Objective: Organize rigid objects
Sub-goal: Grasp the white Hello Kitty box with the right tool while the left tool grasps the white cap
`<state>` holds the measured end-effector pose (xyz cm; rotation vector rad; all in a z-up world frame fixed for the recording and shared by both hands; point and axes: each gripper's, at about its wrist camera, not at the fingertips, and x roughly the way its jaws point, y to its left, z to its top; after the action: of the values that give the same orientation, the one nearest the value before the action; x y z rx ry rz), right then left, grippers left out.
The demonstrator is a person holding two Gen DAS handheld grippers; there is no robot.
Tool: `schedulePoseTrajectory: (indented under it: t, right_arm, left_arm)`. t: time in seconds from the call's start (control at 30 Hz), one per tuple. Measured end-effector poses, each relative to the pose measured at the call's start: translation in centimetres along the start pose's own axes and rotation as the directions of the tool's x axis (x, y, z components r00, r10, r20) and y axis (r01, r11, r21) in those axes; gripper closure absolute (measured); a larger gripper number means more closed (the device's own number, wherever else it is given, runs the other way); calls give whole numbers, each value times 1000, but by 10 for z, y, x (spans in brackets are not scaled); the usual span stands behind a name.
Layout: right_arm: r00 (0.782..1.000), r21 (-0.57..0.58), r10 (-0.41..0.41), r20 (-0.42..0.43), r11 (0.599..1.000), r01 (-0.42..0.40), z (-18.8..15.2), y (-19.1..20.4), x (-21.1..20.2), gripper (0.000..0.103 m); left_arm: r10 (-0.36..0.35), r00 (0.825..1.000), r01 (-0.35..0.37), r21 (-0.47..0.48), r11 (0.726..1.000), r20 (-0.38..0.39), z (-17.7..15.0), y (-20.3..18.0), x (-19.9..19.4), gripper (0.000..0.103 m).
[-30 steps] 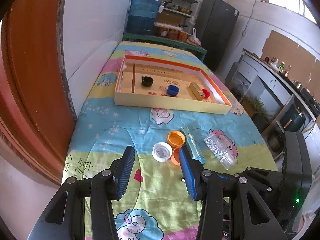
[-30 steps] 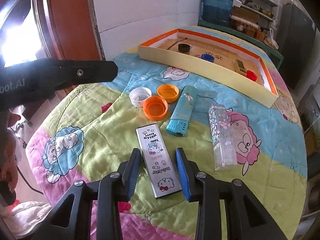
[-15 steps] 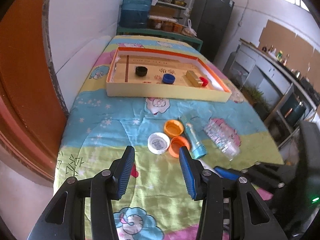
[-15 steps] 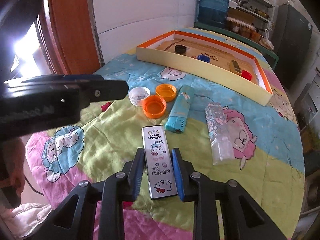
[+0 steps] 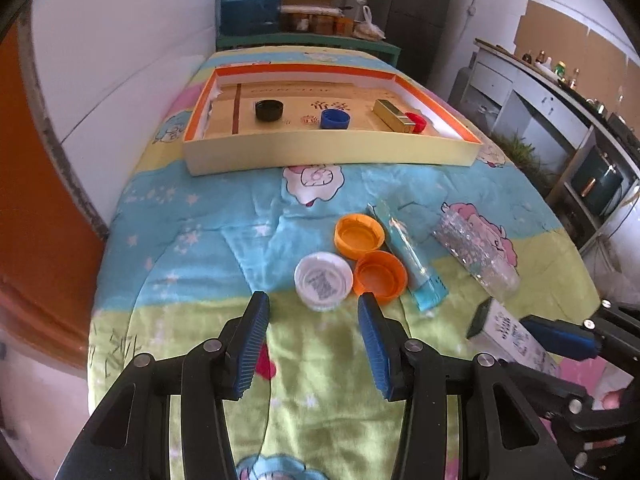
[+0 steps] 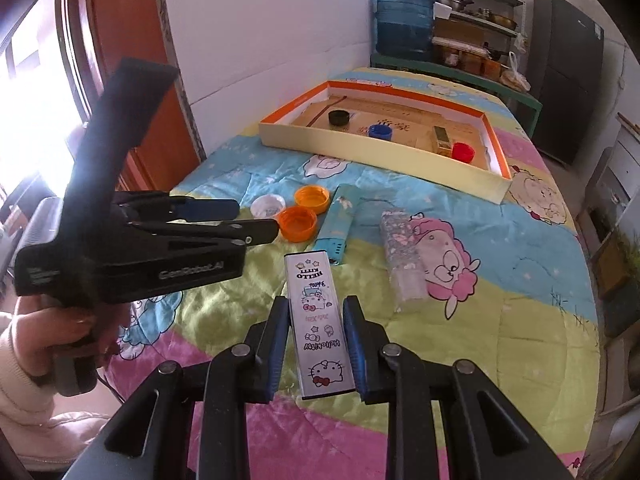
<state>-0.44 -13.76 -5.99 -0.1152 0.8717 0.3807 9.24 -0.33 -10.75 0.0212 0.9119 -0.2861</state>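
Observation:
My right gripper (image 6: pixel 316 340) is shut on a white Hello Kitty box (image 6: pixel 318 320) and holds it above the quilt; the box also shows in the left wrist view (image 5: pixel 508 330). My left gripper (image 5: pixel 312 336) is open and empty, just short of a white cap (image 5: pixel 323 280) and two orange caps (image 5: pixel 380 276) (image 5: pixel 359 236). A blue box (image 5: pixel 412 260) and a clear glittery box (image 5: pixel 476 256) lie to their right. The orange-rimmed tray (image 5: pixel 328 152) at the far end holds a black cap (image 5: pixel 269 110), a blue cap (image 5: pixel 335 119), a gold box (image 5: pixel 394 115) and a red cap (image 5: pixel 416 121).
A cartoon quilt (image 5: pixel 208 240) covers the table. A white wall (image 5: pixel 120 60) and an orange door frame (image 5: pixel 32 200) run along the left. A water jug (image 6: pixel 402 20) and shelves stand behind the tray. A counter (image 5: pixel 560 112) is at the right.
My right gripper has closed on the Hello Kitty box and raised it off the quilt. My left gripper has moved forward toward the caps, still open.

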Motion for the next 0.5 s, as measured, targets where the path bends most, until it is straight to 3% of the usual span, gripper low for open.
schedulePoseTrajectory:
  t: [0.3,0.33,0.4,0.5]
  right_arm:
    - [1000,25,1,-4,1000,-1,1,-8,2,75]
    - [1000,28,2,-4,1000,-2,2,-9,2,75]
    - [1000,32,4,-3,999,-4,2,-10,3,75]
    - [1000,37,9,-3,999,-8,3,-11,3,75]
  left_arm:
    - [30,999,-31,23,999,17,11,-4,11,56]
    - [35,999,-36,30,999,18,11,-6,12,58]
    - [24,999,-25,31,999,21,11,-6,11,72]
    - [10,1000,-11,20,1000,22,10,-3,9,72]
